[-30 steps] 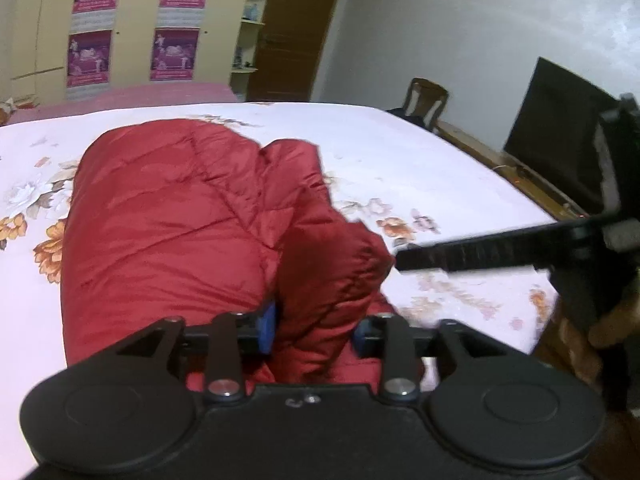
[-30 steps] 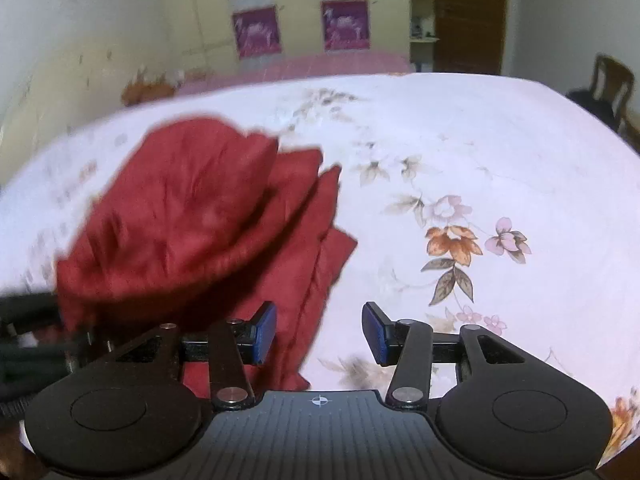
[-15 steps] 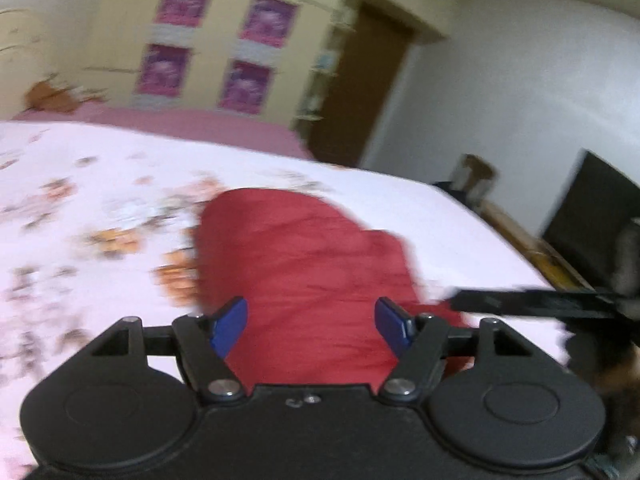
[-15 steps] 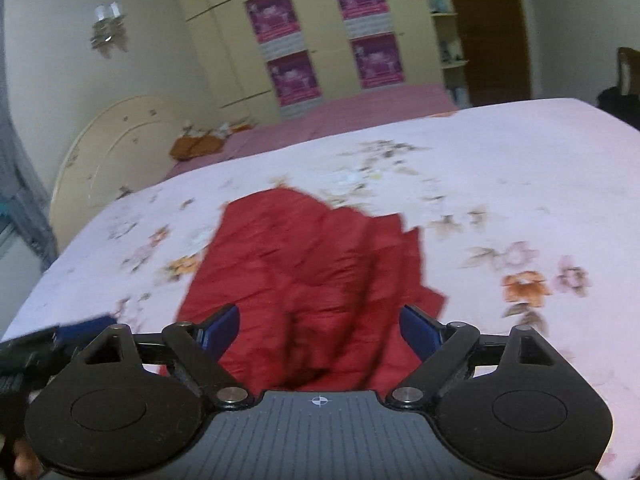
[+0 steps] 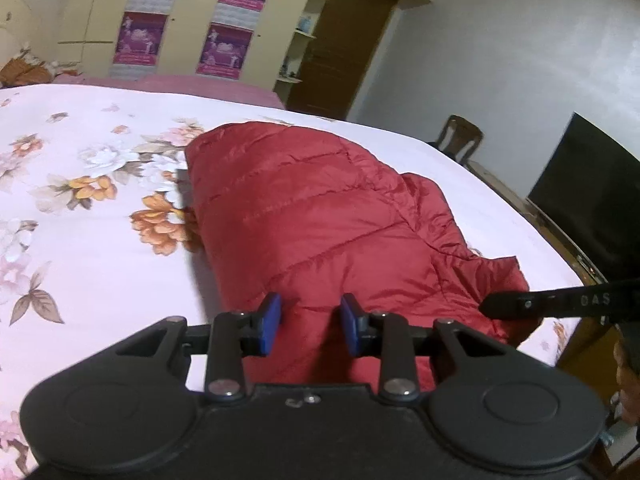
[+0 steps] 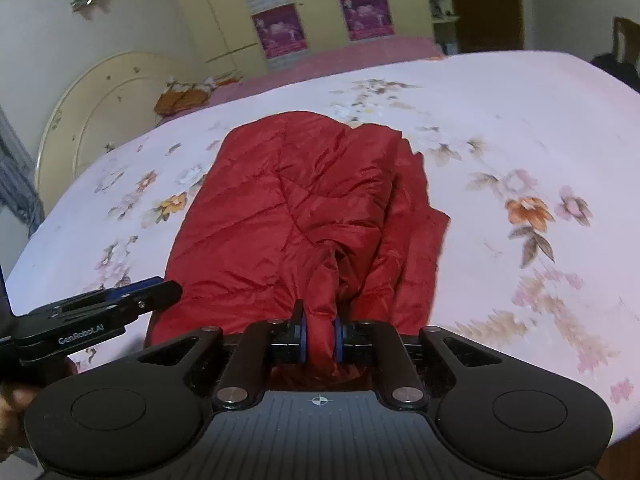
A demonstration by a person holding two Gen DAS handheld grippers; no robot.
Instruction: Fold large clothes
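Observation:
A red quilted jacket point(image 5: 320, 216) lies folded on the floral bed sheet point(image 5: 80, 248). My left gripper point(image 5: 312, 328) hovers at the jacket's near edge. Its jaws are closing, with red fabric in the gap, and the blue pads point(image 5: 272, 326) stand apart from the cloth. In the right wrist view, my right gripper point(image 6: 320, 340) is shut on a raised pinch of the jacket point(image 6: 296, 200) at its near edge. Each gripper shows in the other's view: the right one's finger point(image 5: 552, 306) at the jacket's right corner, the left gripper point(image 6: 120, 300) at its left corner.
The bed's near edge runs just under both grippers. A rounded headboard point(image 6: 100, 120) stands at the far left. A dark TV point(image 5: 592, 196) and a wooden chair point(image 5: 460, 136) stand off the bed's right side. A wardrobe with posters point(image 5: 180, 20) lines the back wall.
The left gripper let go of a jacket fold, opened wide, shifted along the near edge and narrowed. The right gripper opened wide, then shut on a pinch of the jacket.

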